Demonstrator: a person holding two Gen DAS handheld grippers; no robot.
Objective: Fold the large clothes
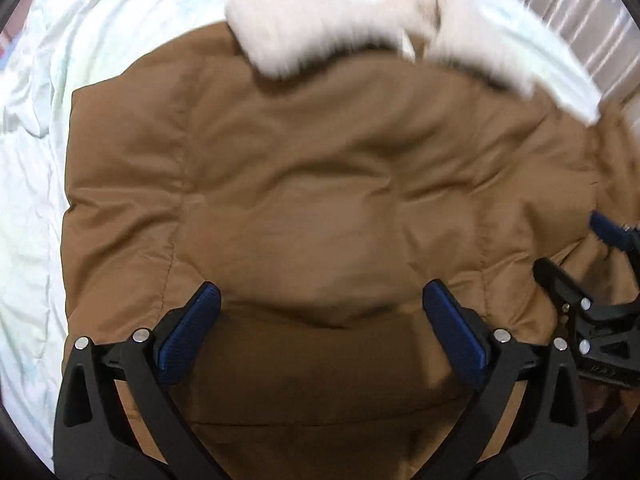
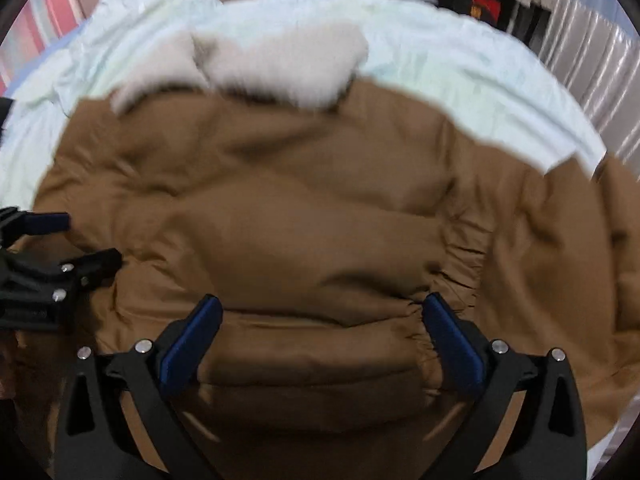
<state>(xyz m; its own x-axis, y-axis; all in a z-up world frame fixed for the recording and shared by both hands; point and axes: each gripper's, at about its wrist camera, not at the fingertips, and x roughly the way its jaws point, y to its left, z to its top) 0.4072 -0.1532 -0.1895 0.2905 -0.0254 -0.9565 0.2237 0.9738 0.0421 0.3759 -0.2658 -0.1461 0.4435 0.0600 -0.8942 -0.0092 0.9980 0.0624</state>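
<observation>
1. Bedding first: on the left side the pale green bed sheet (image 1: 36,168) lies bare and wrinkled, and the brown coat (image 1: 304,184) begins just beside it with a straight edge. This edge looks to me like a sleeve or side panel already turned in, but I cannot be sure.
2. Left hand-held gripper (image 1: 320,312) hovers over the lower middle of the coat. Its blue pads (image 1: 188,336) stand wide apart and hold nothing; the cloth between them is only below.
3. White fur collar (image 1: 328,32) lies at the far end of the coat, blurred, and it touches the sheet there.
4. Right hand-held gripper (image 2: 322,320) is also spread wide and empty, above the gathered hem or cuff of the coat.
5. On the right side, in the right wrist view, a loose brown part (image 2: 560,240) spreads out toward the bed edge and is not folded in.
6. My judgement: the coat lies flat on the bed, back side up, and the task is at an early or middle stage. The right part remains to fold, then the length.
</observation>
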